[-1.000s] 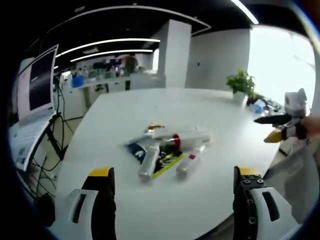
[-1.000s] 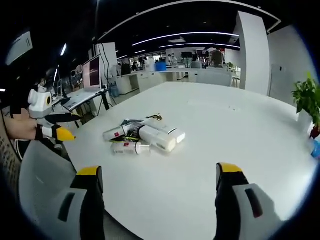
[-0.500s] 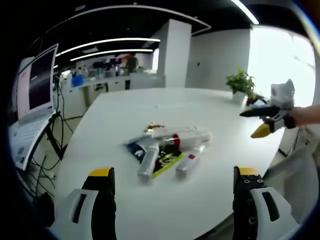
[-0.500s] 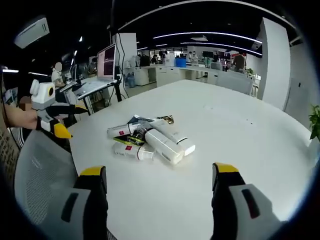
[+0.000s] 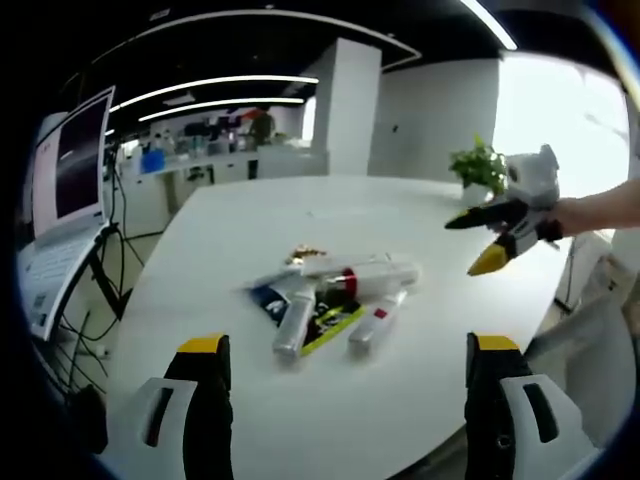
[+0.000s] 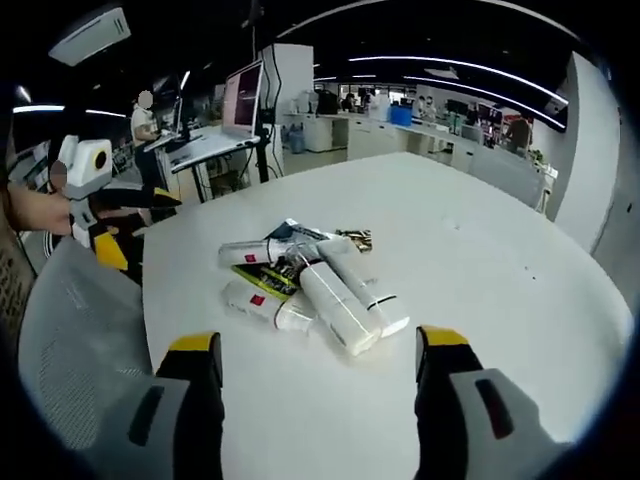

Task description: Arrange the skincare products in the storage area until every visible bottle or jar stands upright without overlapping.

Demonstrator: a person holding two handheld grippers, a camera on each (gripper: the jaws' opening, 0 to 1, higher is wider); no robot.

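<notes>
The left gripper (image 5: pixel 345 375) is held low over the near edge of a round white table (image 5: pixel 400 215), its black, yellow-tipped jaws spread wide with nothing between them. The right gripper (image 6: pixel 315 370) is likewise held with its jaws parted and empty, and it is also seen from the left gripper view, at the right above the table edge, with a hand (image 5: pixel 590 212) behind it. The table top is smooth, matte and glossless. Ahead of both grippers, well apart from the jaws, a heap of skincare products (image 5: pixel 335 295) lies on its side in an overlapping pile. In the right gripper view, two long white plastic tubes (image 6: pixel 340 305) with smooth cylindrical bodies are laid nearest, pointing toward the jaws; a smaller tube with a red label (image 6: pixel 262 306) lies just left of them, and another white tube (image 6: pixel 250 252) lies behind. A flat dark packet with a yellow-green stripe (image 6: pixel 268 282) is pinned under the tubes, and a small gold-coloured piece (image 6: pixel 357 238) rests at the far side of the pile. A grey mesh chair back (image 6: pixel 75 340) stands at the table's left edge.
</notes>
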